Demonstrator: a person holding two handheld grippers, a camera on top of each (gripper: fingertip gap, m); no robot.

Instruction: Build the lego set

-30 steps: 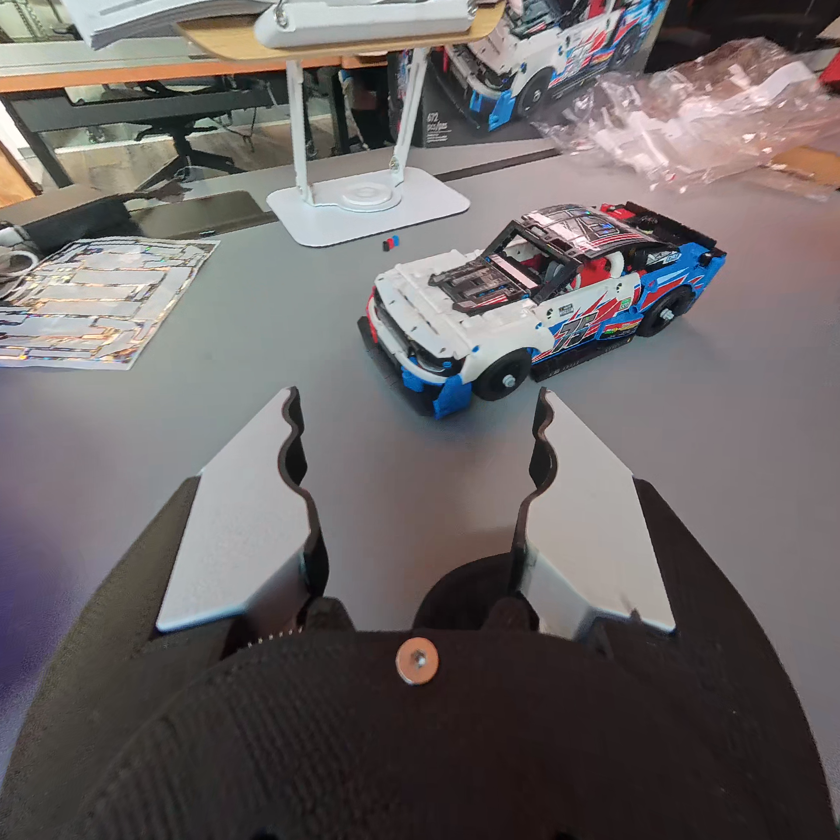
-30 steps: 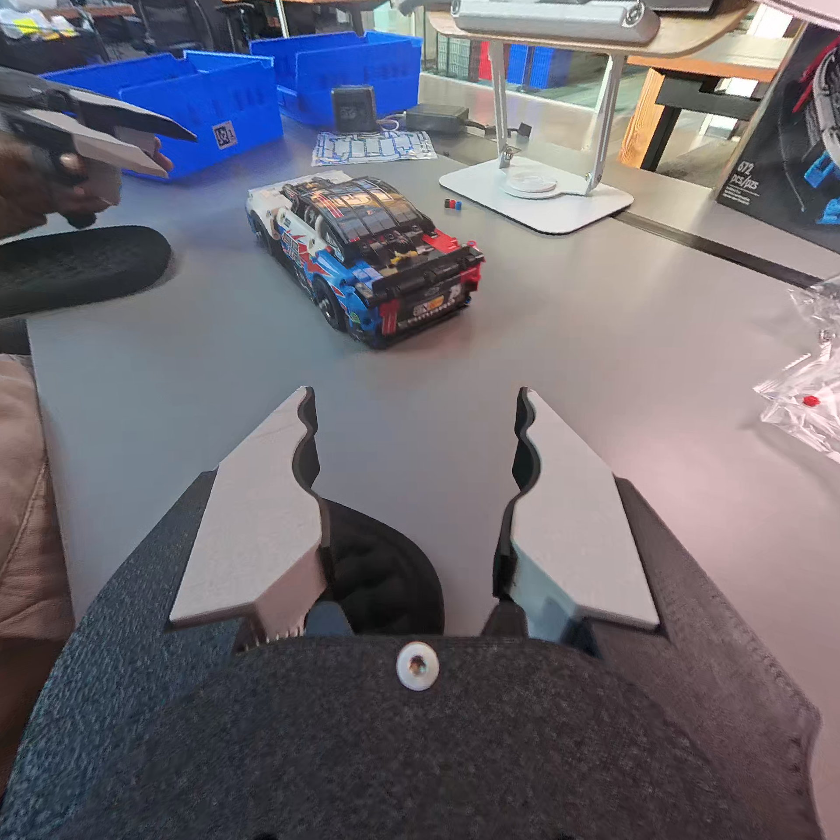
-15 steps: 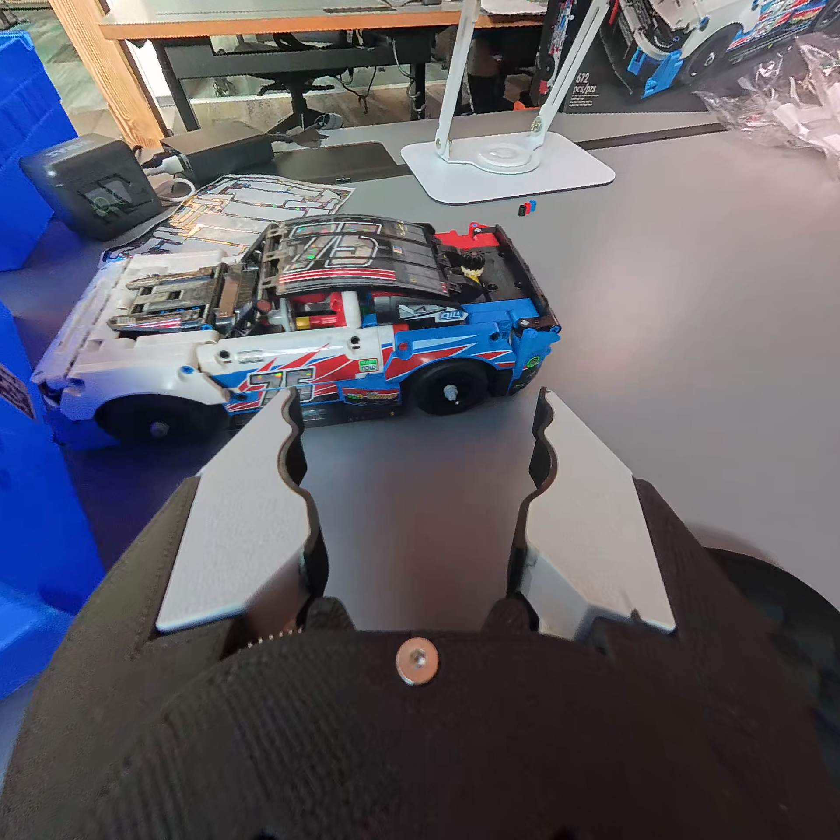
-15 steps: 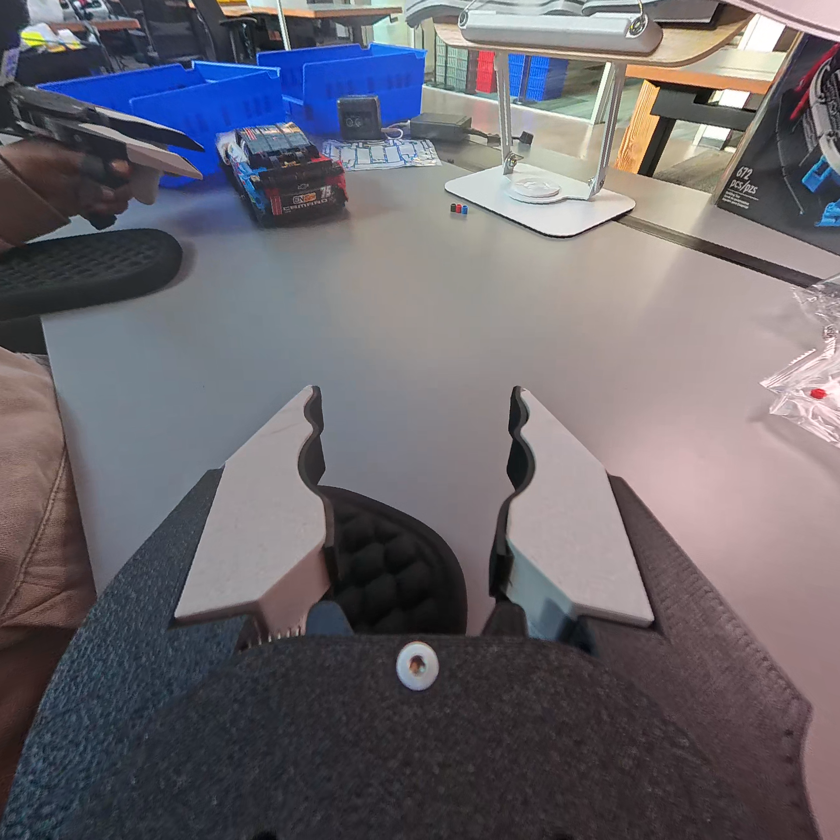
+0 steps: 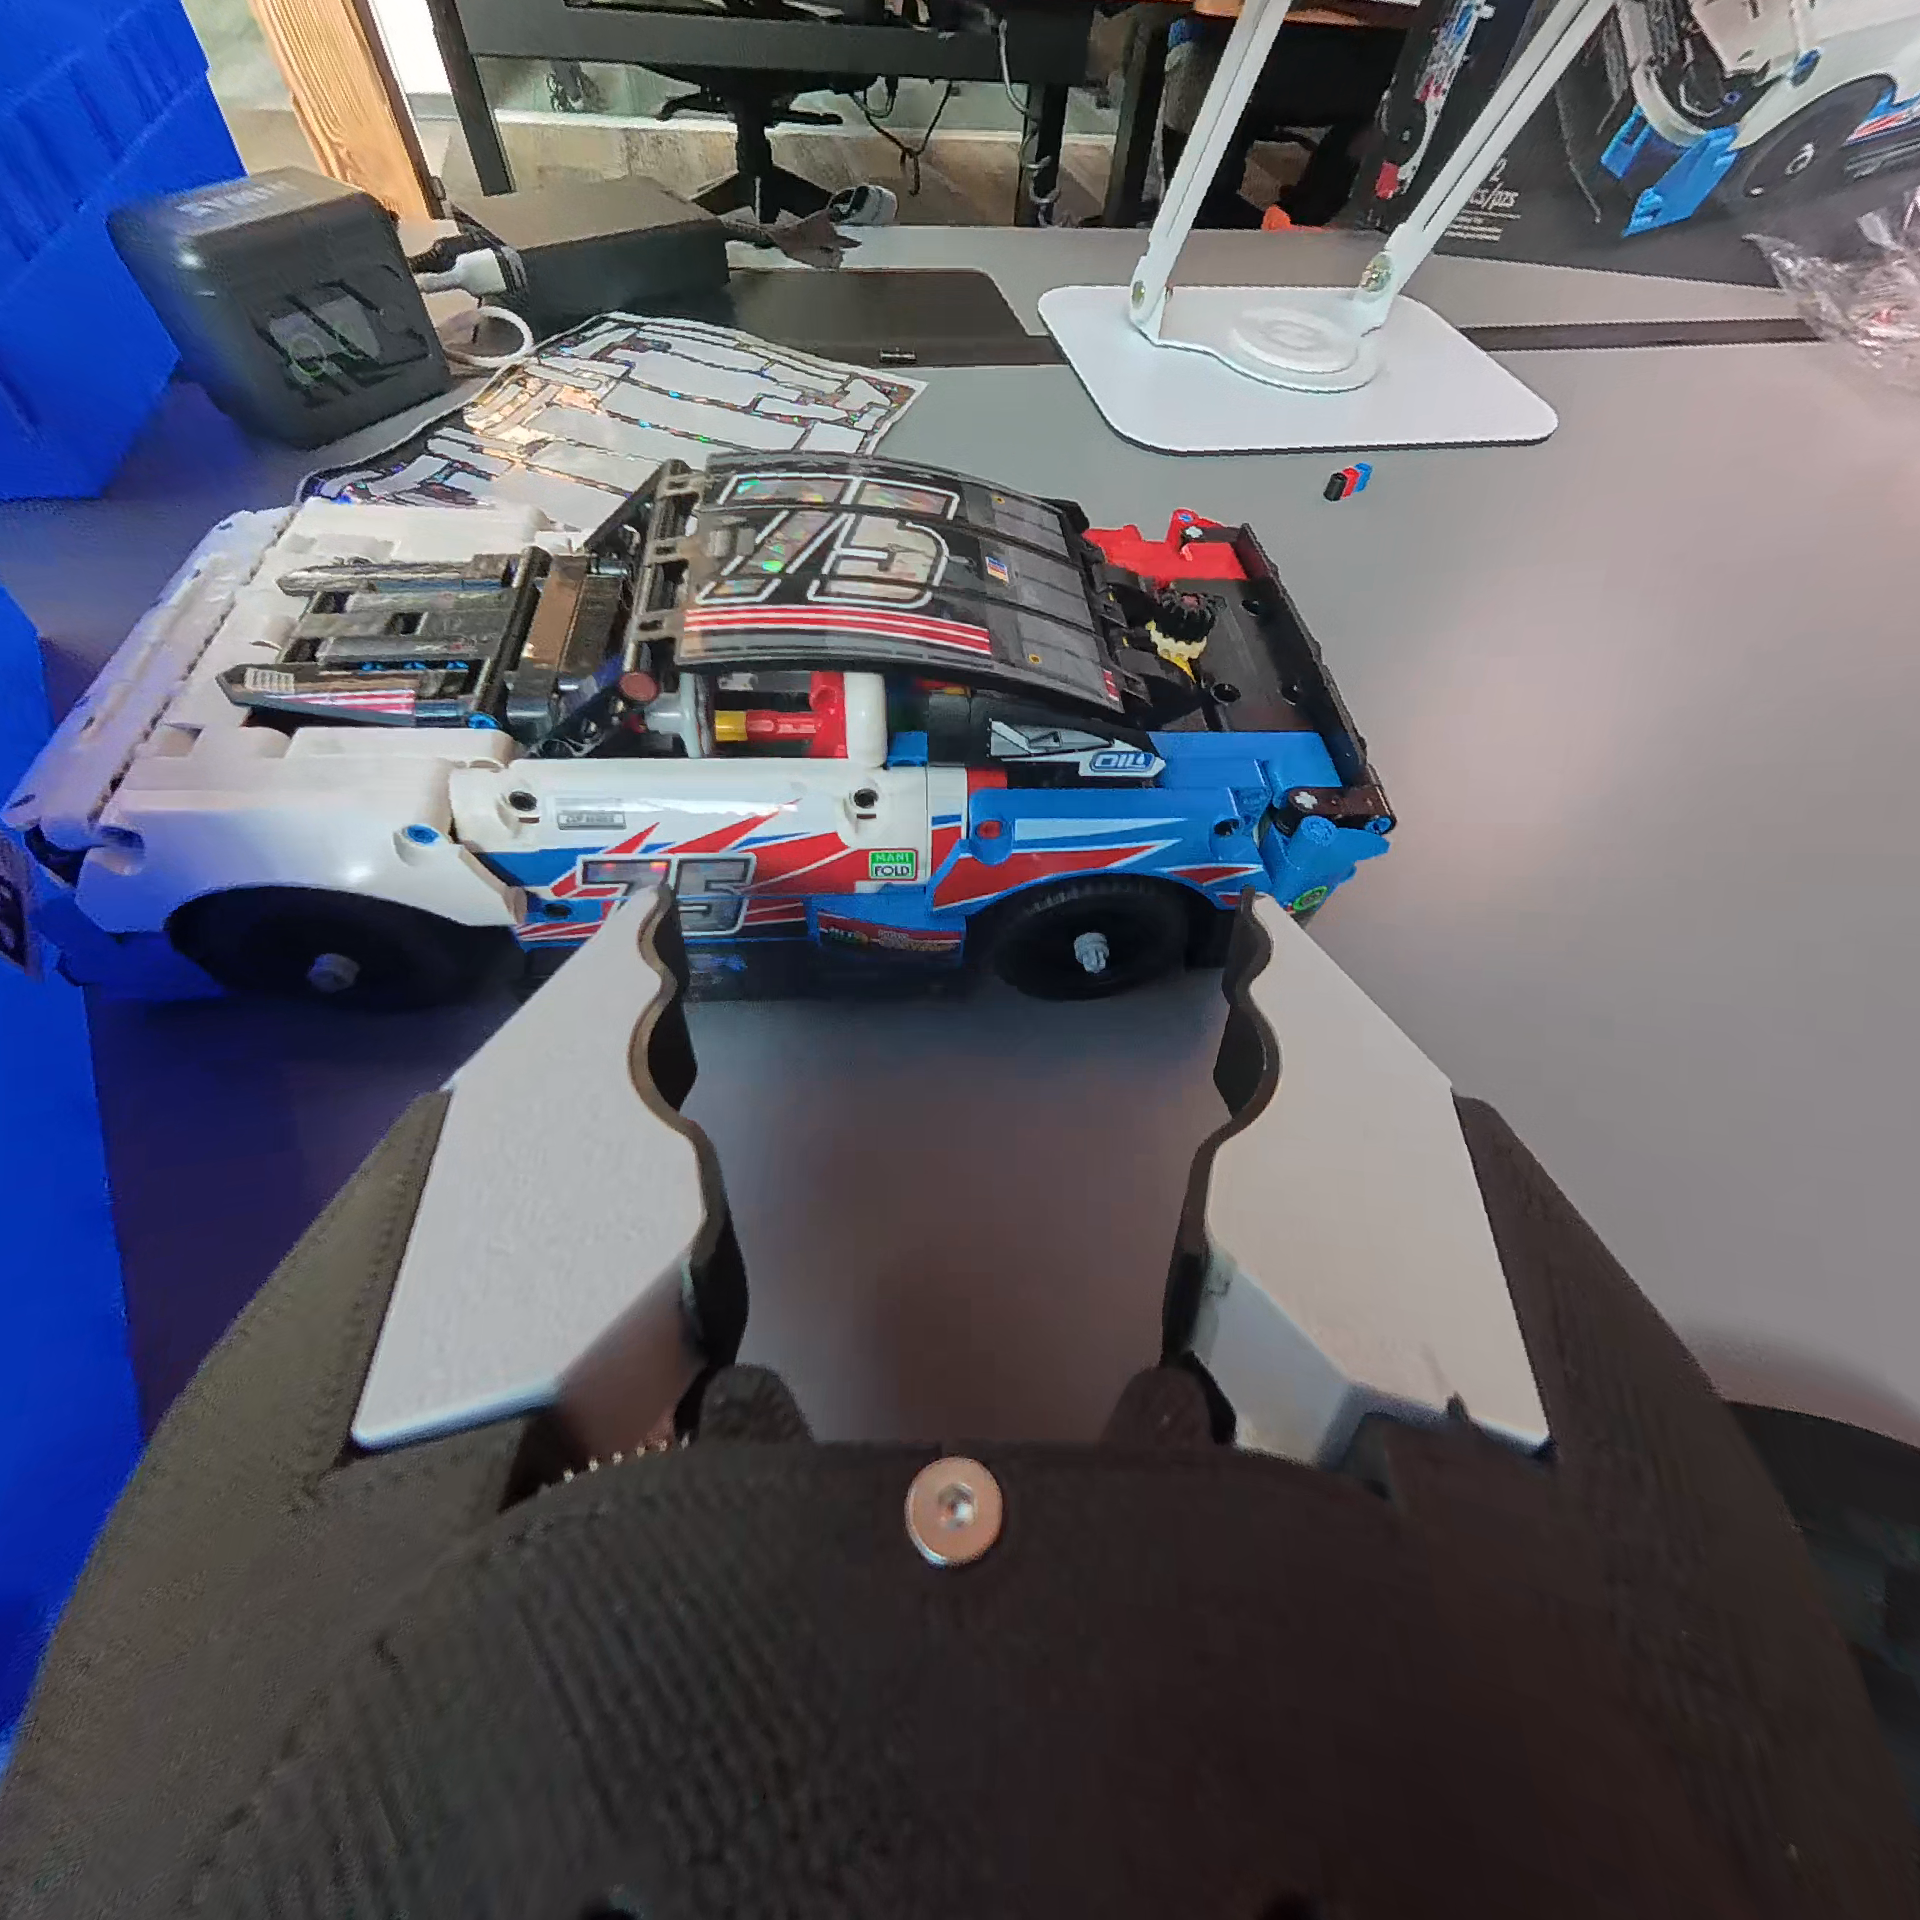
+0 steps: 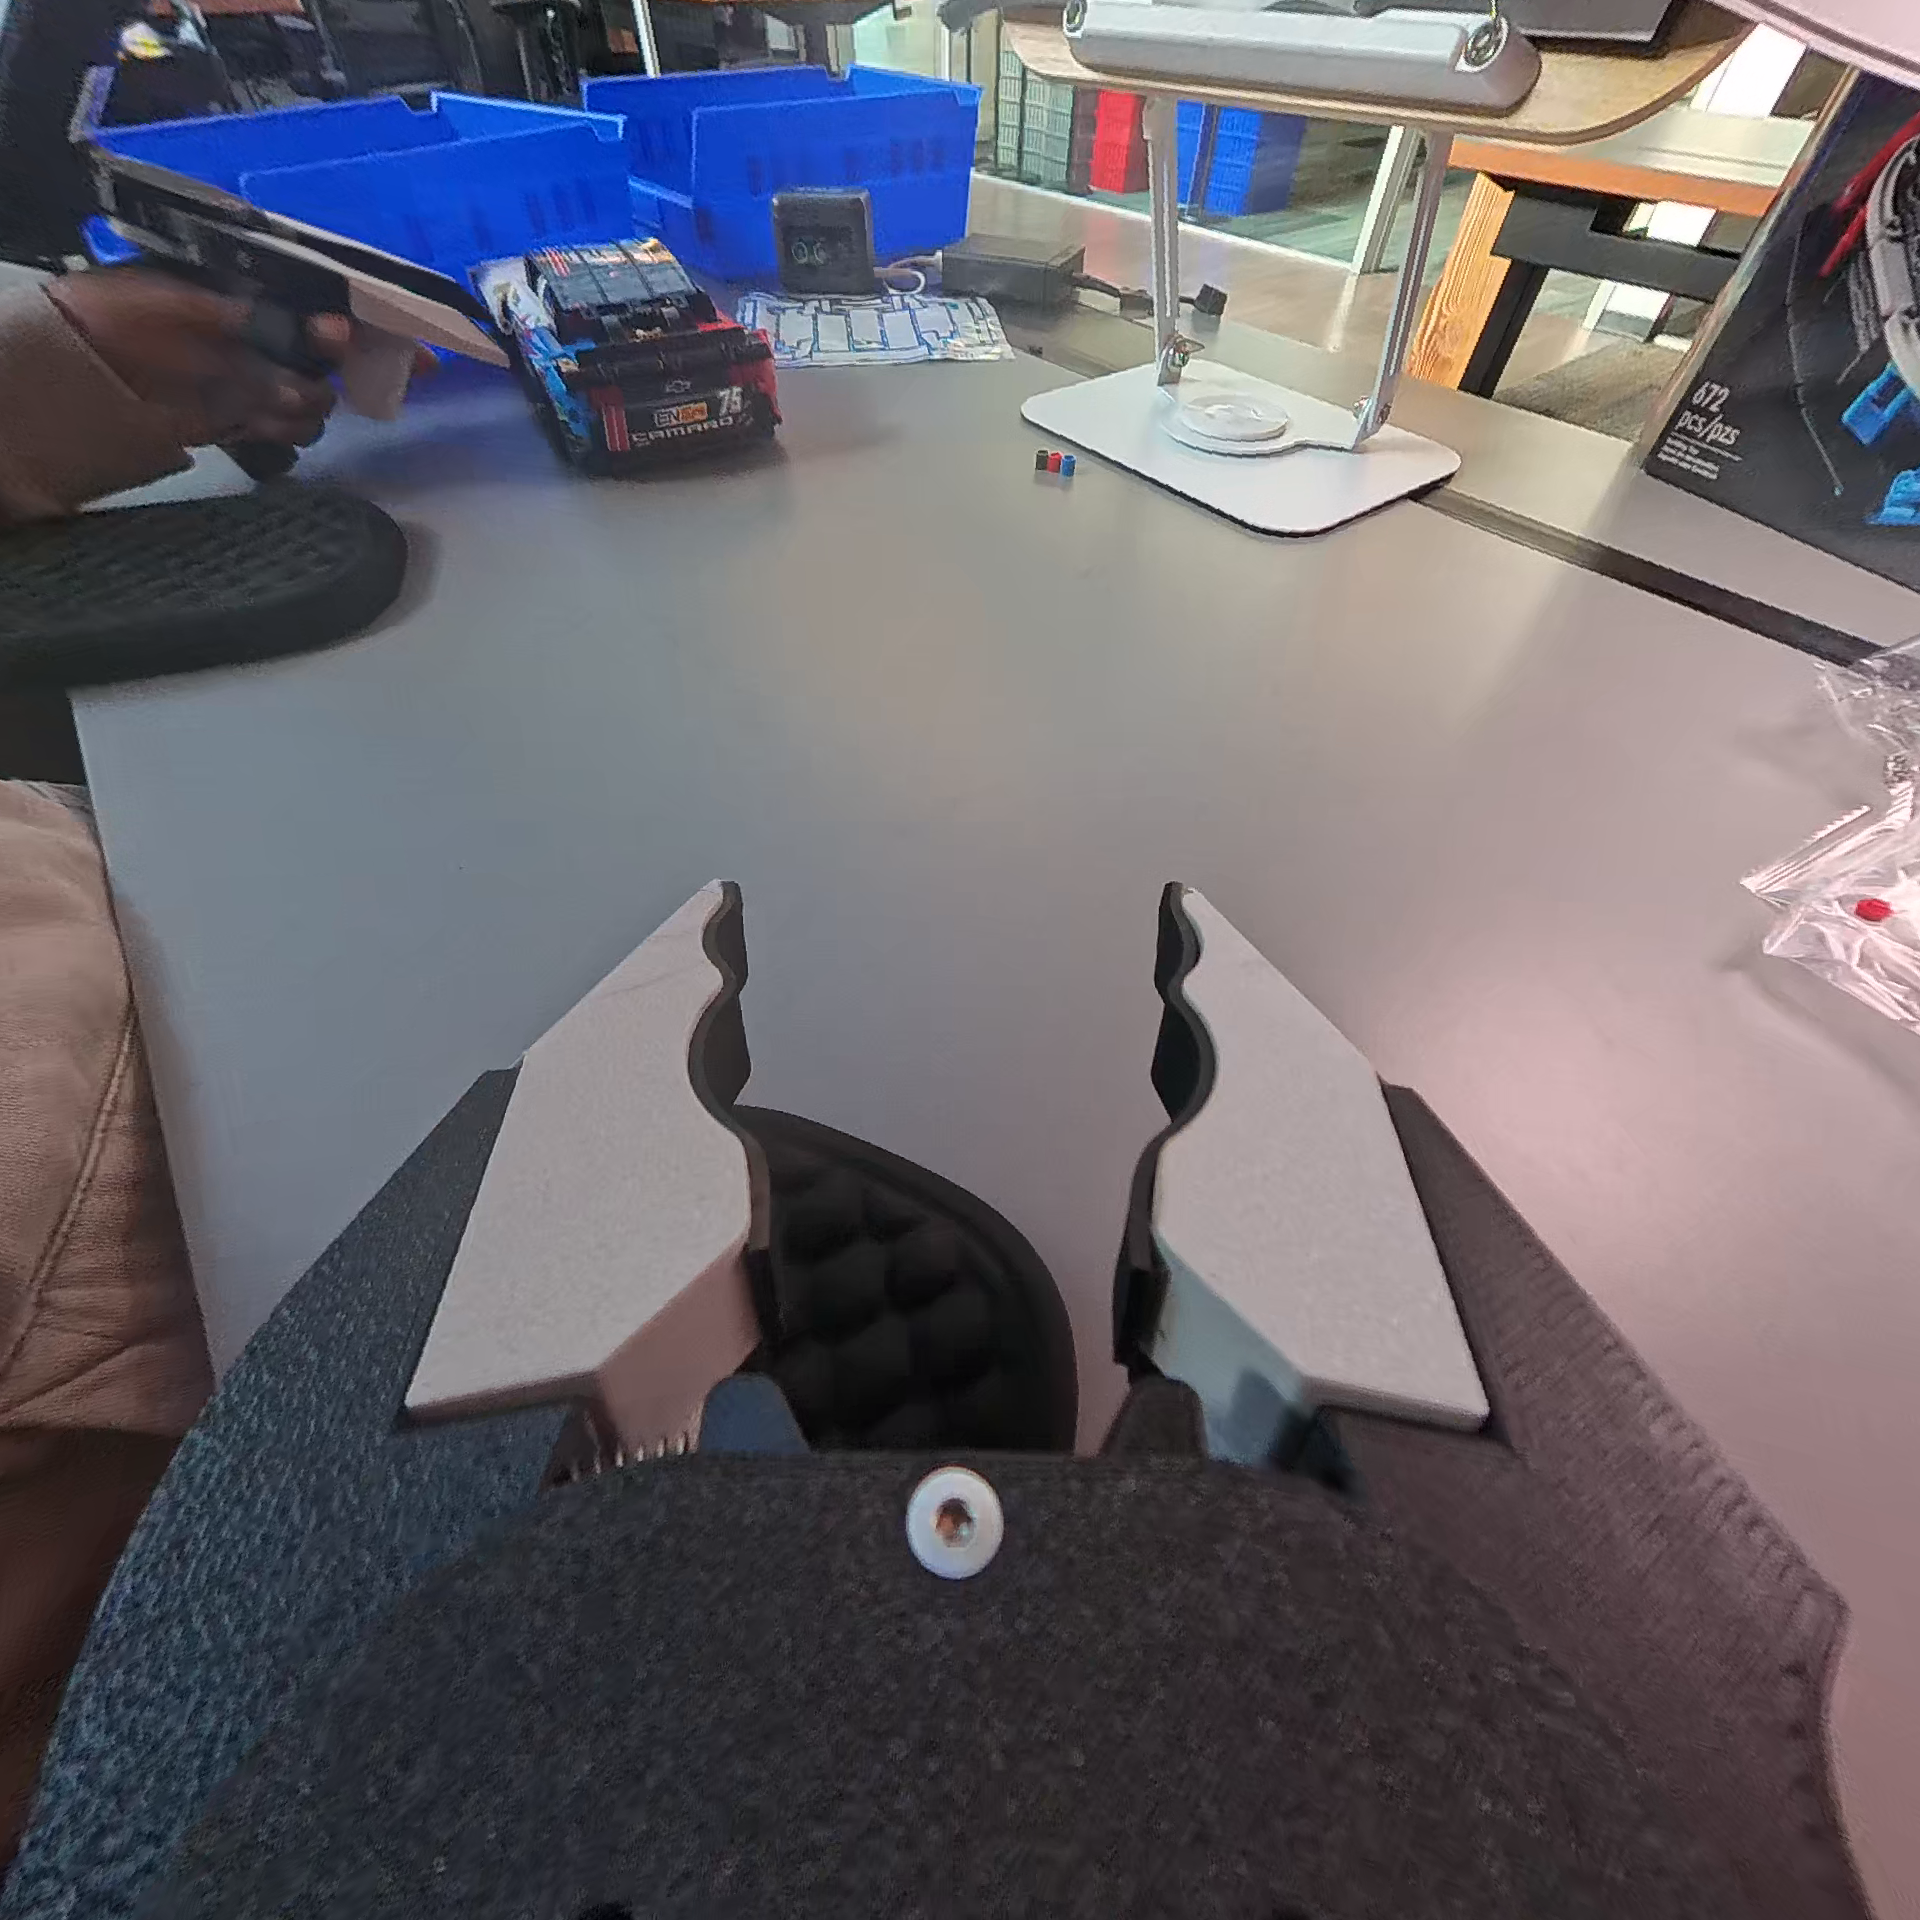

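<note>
A white, blue and red lego race car [image 5: 727, 769] stands on the grey table [image 5: 1610, 831], side-on to my left gripper [image 5: 951, 914]. That gripper is open and empty, its fingertips just short of the car's side. The car also shows far left in the right wrist view [image 6: 644, 353], rear end toward me, with the left gripper [image 6: 416, 322] beside it. My right gripper [image 6: 951, 904] is open and empty over bare table, far from the car. Three tiny black, red and blue pieces [image 5: 1349, 481] lie near a white stand; they also show in the right wrist view [image 6: 1054, 463].
A white lamp stand base [image 5: 1299, 374] sits behind the car. A sticker sheet [image 5: 665, 405] and a black cube device [image 5: 281, 301] lie at back left. Blue bins [image 6: 790, 156] line the far side. The set's box [image 6: 1808, 312] and clear plastic bags [image 6: 1860, 914] are at right.
The car has moved from mid-table to the far left by the blue bins and turned. My left gripper has followed and come up close to its side. The right gripper has barely moved.
</note>
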